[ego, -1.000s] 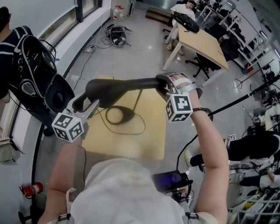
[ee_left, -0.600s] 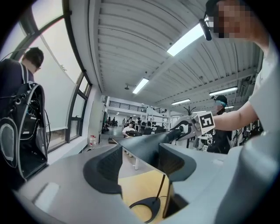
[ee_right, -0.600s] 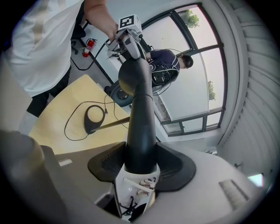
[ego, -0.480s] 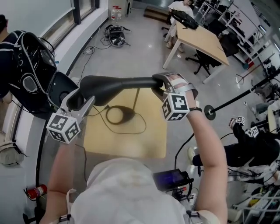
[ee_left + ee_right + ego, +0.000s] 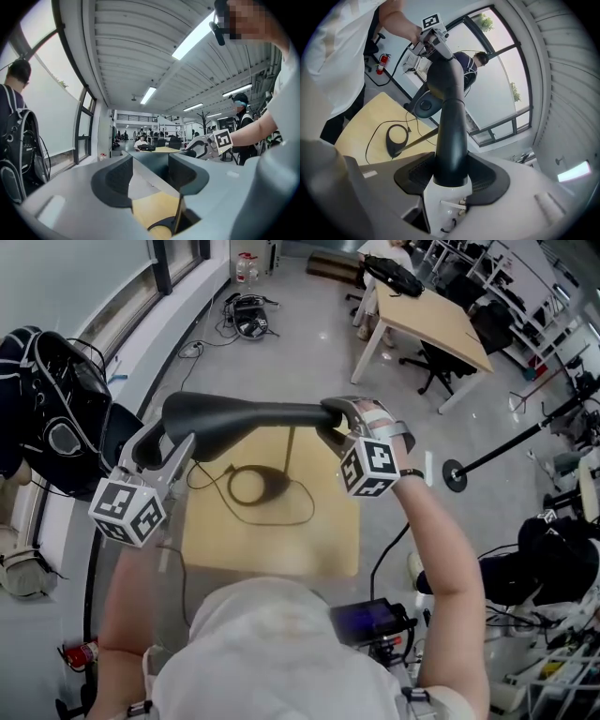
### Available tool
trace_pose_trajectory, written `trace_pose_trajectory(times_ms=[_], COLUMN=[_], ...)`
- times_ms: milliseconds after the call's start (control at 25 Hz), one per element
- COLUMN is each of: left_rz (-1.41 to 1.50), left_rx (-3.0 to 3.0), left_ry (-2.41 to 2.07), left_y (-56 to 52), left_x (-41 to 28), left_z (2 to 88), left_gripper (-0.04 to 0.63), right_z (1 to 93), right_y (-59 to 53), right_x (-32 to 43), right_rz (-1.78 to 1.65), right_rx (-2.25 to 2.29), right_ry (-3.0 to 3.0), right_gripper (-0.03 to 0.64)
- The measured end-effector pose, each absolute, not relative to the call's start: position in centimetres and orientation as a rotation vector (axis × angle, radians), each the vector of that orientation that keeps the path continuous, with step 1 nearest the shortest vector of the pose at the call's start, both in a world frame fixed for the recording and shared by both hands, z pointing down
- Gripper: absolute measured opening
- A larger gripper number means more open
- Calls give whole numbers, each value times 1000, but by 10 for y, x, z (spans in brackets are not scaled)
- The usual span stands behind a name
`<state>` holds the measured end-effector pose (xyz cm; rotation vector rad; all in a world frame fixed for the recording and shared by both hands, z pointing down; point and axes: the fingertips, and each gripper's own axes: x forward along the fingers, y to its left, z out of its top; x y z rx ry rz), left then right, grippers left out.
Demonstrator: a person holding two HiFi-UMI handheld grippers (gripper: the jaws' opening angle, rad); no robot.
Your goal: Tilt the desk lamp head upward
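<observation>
1. The right gripper (image 5: pixel 452 177) is clamped on the narrow end of the lamp head (image 5: pixel 246 416). Both pads press on the black neck where it meets a white joint piece.
2. The left gripper (image 5: pixel 161 446) is at the other, broad end. Its jaws are wide and closing on that end, and the head reaches from one pad to the other.
3. The head lies left to right between the two grippers, held up over the far part of the small wooden table (image 5: pixel 323 549). It looks roughly level from above.
4. Its top is smooth black, slim at the right and swelling to a rounded end at the left. From the left gripper's side a paler underside shows.
5. A thin stem (image 5: pixel 289 451) drops from the head to the oval black lamp base (image 5: pixel 255 486), which sits on the far middle of the table. The cable (image 5: pixel 302 514) loops to the base's right.
6. Bare tabletop lies near and right of the base, and grey floor surrounds the table.
7. A person with a black backpack (image 5: pixel 58 413) stands close on the left by the window. A larger desk (image 5: pixel 436 324) stands far to the right, well apart.
8. Each gripper's cube carries black-and-white square markers. I can read no lettering.
</observation>
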<state>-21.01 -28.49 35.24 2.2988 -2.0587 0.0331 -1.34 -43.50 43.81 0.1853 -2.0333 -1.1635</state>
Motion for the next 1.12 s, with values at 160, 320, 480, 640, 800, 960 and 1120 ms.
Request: trace_pose_trajectory(times_ms=[160,320,480,640,800,960,1120], left_rz=[63,86,110,134,164,181,197], left_rx=[2325,2345,2349,2357,2369,2386,2403], left_ry=[-2097,-2122,-2151,-2174,-2195,-2207,-2214], left_y=[-289,-291,-295,-300,-306,-312,-312], left_x=[-207,-203,-200,-194,-189,-184,-176], left_z=[337,323,309,296,285,276,267], left_gripper=[239,239,232,225,222,218,215], right_z=[443,446,447,448,448,452,454], right_y=[-436,-434,-434,-436,-438,-439,-434], right_x=[-15,-17,-18,-18,-19,-21,-20], right_rz=[-1115,-1061,-1022,-977,-924,-868,-813], right_rx=[210,224,232,233,221,210,214], right_ry=[-2094,-2148,-2188,-2224,-2243,-2269,-2307], right_gripper=[232,232,232,230,230,229,227])
